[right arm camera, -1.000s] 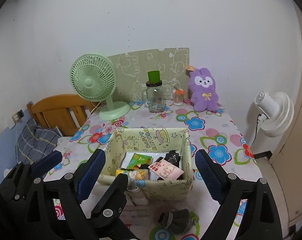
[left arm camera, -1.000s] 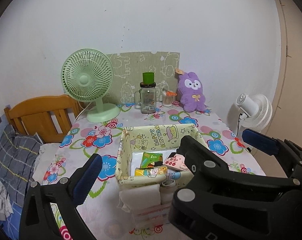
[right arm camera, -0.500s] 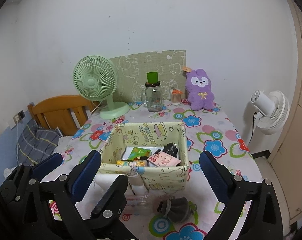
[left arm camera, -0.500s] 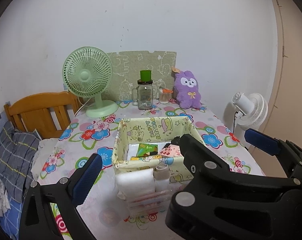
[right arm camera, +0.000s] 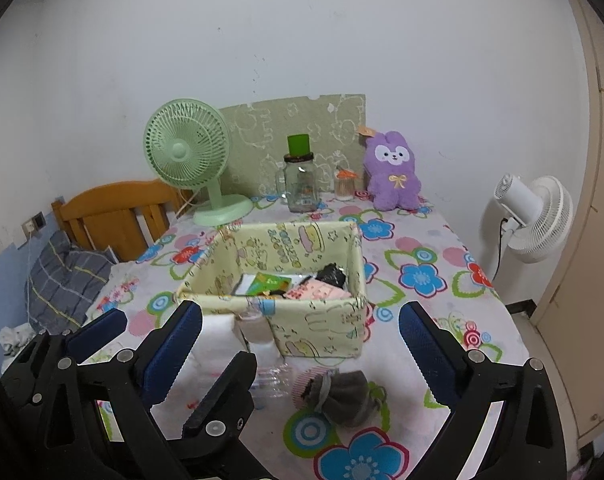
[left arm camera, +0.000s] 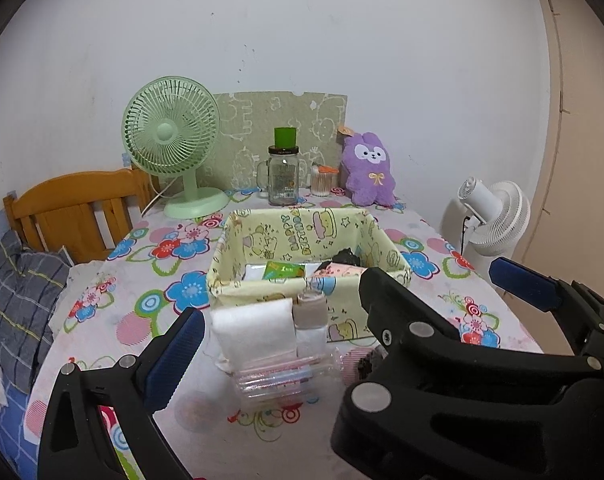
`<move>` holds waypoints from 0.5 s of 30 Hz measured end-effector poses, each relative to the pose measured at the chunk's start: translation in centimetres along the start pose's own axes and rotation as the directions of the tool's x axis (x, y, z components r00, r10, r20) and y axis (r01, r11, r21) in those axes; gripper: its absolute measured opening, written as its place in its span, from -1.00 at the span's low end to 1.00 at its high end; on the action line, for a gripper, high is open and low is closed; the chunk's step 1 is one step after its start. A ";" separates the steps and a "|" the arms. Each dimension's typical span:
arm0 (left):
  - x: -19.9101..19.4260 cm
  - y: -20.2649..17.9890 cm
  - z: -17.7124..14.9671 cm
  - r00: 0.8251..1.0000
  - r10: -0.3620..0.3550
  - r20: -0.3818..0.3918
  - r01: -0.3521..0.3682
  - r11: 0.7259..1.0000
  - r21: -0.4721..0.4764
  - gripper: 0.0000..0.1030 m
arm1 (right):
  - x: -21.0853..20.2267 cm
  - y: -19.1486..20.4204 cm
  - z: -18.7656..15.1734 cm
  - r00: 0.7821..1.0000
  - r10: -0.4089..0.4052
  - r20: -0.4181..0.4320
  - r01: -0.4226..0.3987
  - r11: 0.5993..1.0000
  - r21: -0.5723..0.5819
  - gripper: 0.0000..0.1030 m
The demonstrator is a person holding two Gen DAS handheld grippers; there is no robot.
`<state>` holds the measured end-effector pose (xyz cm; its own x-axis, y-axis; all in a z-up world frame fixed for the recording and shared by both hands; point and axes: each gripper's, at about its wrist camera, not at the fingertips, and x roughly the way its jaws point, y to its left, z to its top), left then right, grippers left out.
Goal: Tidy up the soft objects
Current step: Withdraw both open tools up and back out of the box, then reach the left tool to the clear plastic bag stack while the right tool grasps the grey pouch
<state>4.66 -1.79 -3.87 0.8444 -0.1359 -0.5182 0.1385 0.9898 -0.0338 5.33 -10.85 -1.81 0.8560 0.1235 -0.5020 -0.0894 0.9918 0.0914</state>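
While both grippers' fingers stand apart (left, right), gripping nothing, a grey sock lies on the table before the basket.

hidden: grey sock mostly behind right gripper | clear box contents unclear

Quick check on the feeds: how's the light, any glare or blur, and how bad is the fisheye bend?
Left wrist: soft even room light, faint shadows; the jar glints a little; the door frame bows at the right edge; black corners; sharp. Right wrist: the same light; the grey bundle between the open right tongs is sharp; the wall edge bows at right.
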 end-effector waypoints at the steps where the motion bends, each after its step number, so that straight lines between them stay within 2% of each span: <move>1: 0.1 0.0 -0.2 1.000 -0.002 -0.003 0.002 1.000 0.000 0.98 | 0.1 0.0 -0.2 1.000 -0.002 0.000 0.002 1.000 0.000 0.95; 15: 2.3 -0.1 -3.4 0.999 -0.006 -0.045 0.006 1.000 0.001 0.98 | 2.3 -0.6 -3.9 1.000 -0.012 -0.028 0.013 1.000 0.012 0.94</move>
<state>4.86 -2.03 -7.96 0.8193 -0.1399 -0.5560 0.1442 0.9889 -0.0364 5.40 -11.08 -6.36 0.8422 0.1120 -0.5274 -0.0722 0.9928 0.0956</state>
